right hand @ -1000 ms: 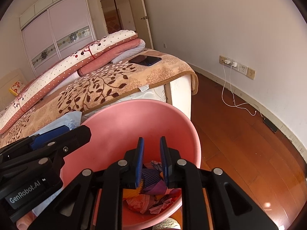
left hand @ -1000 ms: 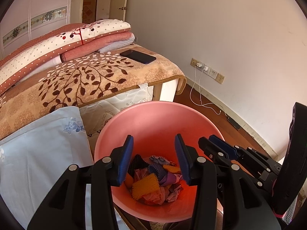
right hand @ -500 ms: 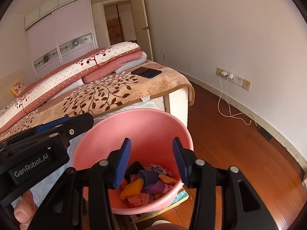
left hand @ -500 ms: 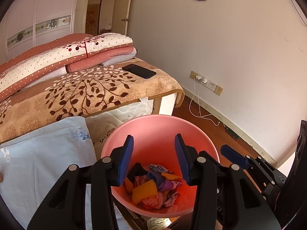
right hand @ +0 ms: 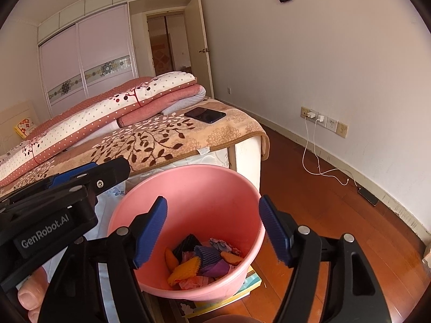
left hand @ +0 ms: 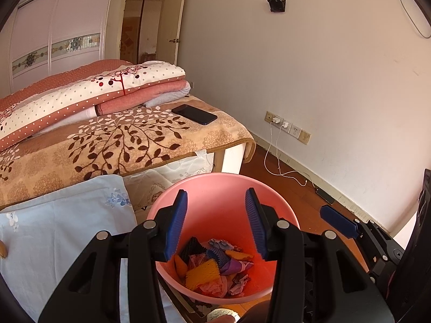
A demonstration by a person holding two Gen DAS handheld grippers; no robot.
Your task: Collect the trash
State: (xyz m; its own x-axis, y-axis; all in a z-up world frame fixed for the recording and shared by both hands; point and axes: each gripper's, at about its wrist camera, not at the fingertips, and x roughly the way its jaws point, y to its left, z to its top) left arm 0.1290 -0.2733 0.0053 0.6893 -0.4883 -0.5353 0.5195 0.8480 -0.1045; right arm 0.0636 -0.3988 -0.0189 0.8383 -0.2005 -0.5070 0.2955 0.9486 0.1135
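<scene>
A pink plastic bin (left hand: 215, 188) (right hand: 188, 183) stands on the floor beside the bed. It holds crumpled trash (left hand: 215, 271) (right hand: 199, 263): orange, purple, black and pink paper and wrappers. My left gripper (left hand: 216, 223) is open and empty above the bin. My right gripper (right hand: 212, 228) is open and empty above the bin, to the right of the left one. The right gripper's blue finger (left hand: 338, 222) shows in the left wrist view.
A bed with a leaf-pattern blanket (left hand: 113, 145) and folded quilts (left hand: 80, 94) lies behind the bin. A black phone (left hand: 194, 114) (right hand: 205, 114) lies on it. A pale blue pillowcase (left hand: 54, 231) lies left. Charger cables (right hand: 317, 161) trail over the wooden floor (right hand: 336, 215).
Both grippers rose and drew back from the bin. The right gripper went from nearly shut to wide open.
</scene>
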